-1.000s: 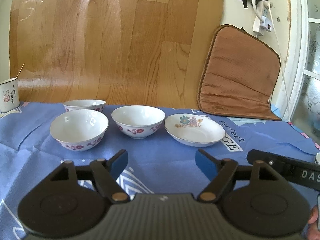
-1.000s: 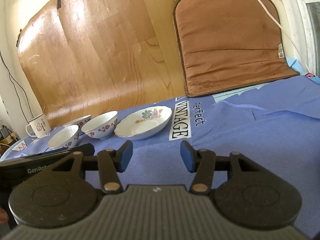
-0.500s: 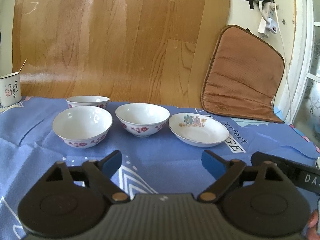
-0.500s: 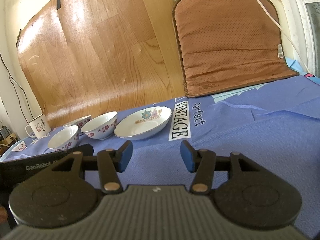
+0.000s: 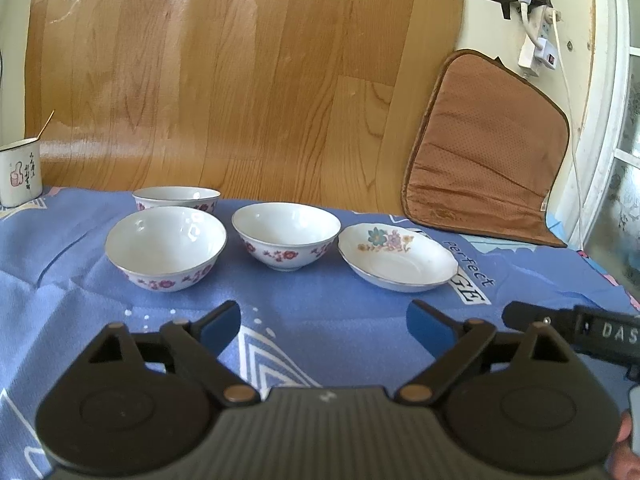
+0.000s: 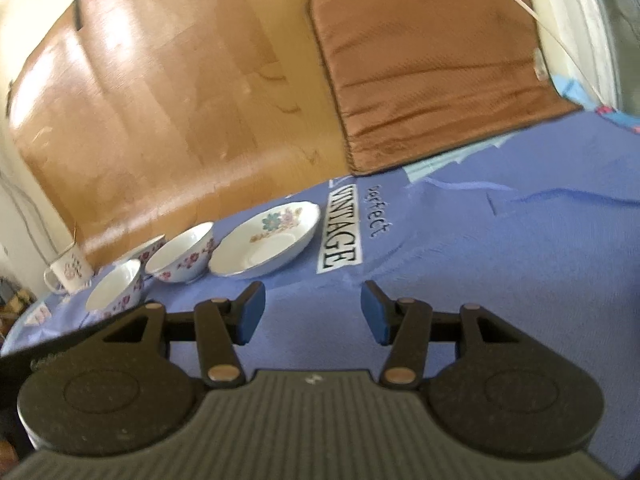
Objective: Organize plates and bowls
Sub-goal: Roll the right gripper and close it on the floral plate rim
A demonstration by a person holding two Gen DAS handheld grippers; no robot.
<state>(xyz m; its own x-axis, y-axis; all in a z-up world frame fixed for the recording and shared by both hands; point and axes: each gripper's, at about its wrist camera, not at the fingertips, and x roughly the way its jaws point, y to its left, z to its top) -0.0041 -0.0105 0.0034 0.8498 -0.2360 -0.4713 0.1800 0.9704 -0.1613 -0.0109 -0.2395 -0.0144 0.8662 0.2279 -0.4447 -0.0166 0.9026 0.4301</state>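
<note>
Nothing is yet stacked: three bowls (image 5: 166, 246) and the plate (image 5: 398, 258) are set apart on the bench (image 5: 320, 312). Left gripper (image 5: 323, 322) and right gripper (image 6: 313, 312) fingers are spread wide, empty.

Rear bowl (image 5: 176, 197) half hidden; right view blurred.

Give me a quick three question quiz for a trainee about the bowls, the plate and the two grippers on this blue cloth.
1. How many bowls stand on the blue cloth?
2. True or false: the left gripper is shut on the flowered plate.
3. Which dish lies nearest the word VINTAGE? A) the mug B) the flowered plate C) the rear bowl

Key:
1. Three: front left bowl, middle bowl, rear bowl.
2. False; both it and the right gripper are open and empty.
3. B
</note>
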